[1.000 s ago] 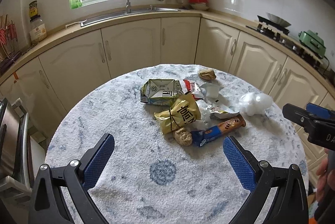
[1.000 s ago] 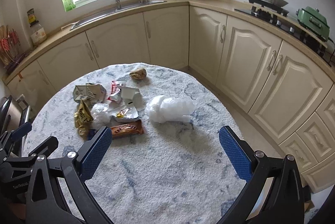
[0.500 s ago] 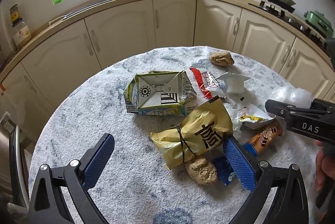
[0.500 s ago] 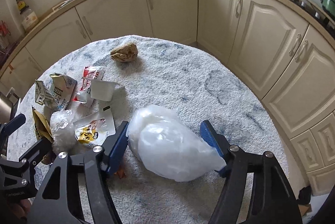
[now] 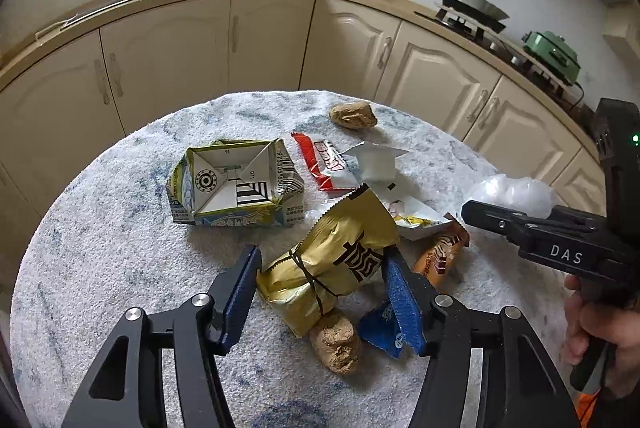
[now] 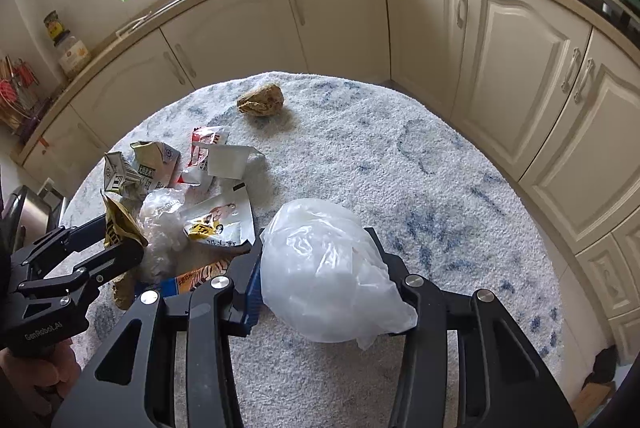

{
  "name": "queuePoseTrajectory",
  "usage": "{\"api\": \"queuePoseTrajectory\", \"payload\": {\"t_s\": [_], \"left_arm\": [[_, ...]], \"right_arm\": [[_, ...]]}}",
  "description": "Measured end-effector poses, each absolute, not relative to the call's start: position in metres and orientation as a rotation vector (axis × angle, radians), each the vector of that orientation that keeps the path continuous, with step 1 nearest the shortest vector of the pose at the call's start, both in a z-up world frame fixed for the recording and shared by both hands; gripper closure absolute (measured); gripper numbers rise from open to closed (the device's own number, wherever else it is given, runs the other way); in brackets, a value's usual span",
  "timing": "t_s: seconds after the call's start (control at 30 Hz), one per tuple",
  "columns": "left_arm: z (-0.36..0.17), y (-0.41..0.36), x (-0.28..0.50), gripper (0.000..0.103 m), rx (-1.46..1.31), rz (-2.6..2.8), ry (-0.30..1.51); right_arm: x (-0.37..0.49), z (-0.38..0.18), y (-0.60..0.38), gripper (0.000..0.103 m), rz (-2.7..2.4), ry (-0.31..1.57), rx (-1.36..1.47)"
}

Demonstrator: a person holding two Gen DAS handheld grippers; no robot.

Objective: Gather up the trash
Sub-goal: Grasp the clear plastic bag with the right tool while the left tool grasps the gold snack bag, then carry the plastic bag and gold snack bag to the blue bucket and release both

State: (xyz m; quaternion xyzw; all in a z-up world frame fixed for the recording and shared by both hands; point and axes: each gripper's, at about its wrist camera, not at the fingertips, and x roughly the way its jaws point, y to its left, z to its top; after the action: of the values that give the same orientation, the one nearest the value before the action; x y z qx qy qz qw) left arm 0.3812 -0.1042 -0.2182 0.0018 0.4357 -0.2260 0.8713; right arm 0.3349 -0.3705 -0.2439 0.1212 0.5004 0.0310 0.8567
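Observation:
On the round table [image 5: 120, 248] lies a heap of trash. My left gripper [image 5: 322, 256] has its jaws closing on a gold snack bag [image 5: 340, 260], and both blue pads touch the bag's sides. The right wrist view shows that gold snack bag [image 6: 118, 228] pinched between the left gripper's fingers [image 6: 120, 252]. My right gripper [image 6: 316, 236] has its jaws closing on a crumpled white plastic bag [image 6: 324, 280], which bulges over the fingers and hides the right pad. From the left wrist view, the right gripper [image 5: 476, 210] reaches in beside the white plastic bag [image 5: 516, 192].
A flattened milk carton [image 5: 232, 184], a red wrapper [image 5: 324, 164], a white cup [image 5: 376, 164], an orange-and-blue biscuit wrapper [image 5: 440, 256] and two brown paper wads [image 5: 336, 344] [image 5: 354, 114] lie around. Cream cabinets [image 6: 520, 76] curve behind the table. A hand [image 5: 592, 332] holds the right gripper.
Both grippers came down and forward over the table. The left jaws went from wide open to closed around the gold bag. The right jaws narrowed onto the white plastic bag.

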Motion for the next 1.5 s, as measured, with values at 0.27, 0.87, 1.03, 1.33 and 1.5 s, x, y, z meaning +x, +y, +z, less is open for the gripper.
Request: {"api": "queuePoseTrajectory", "payload": {"t_s": [0.27,0.87,1.03,1.33,1.5], "left_arm": [[-0.21,-0.1,0.372,0.046,-0.027,-0.496,0.876],[-0.109,-0.115,0.228,0.046,-0.086,-0.482,0.63],[-0.09,-0.153,0.188,0.046,-0.061,-0.56,0.595],[-0.09,-0.261,0.143,0.046,-0.02,-0.755,0.633],[-0.117,-0.334,0.138,0.046,-0.001,-0.896,0.743]], "right_arm": [[0.32,-0.231,-0.376,0.059,0.068,1.03,0.272],[0.222,-0.119,-0.392,0.059,0.066,0.819,0.249],[0.176,-0.091,-0.422,0.059,0.005,0.76,0.251],[0.091,-0.086,-0.506,0.059,-0.195,0.738,0.293],[0.049,-0.119,-0.57,0.059,-0.34,0.791,0.352]]}}
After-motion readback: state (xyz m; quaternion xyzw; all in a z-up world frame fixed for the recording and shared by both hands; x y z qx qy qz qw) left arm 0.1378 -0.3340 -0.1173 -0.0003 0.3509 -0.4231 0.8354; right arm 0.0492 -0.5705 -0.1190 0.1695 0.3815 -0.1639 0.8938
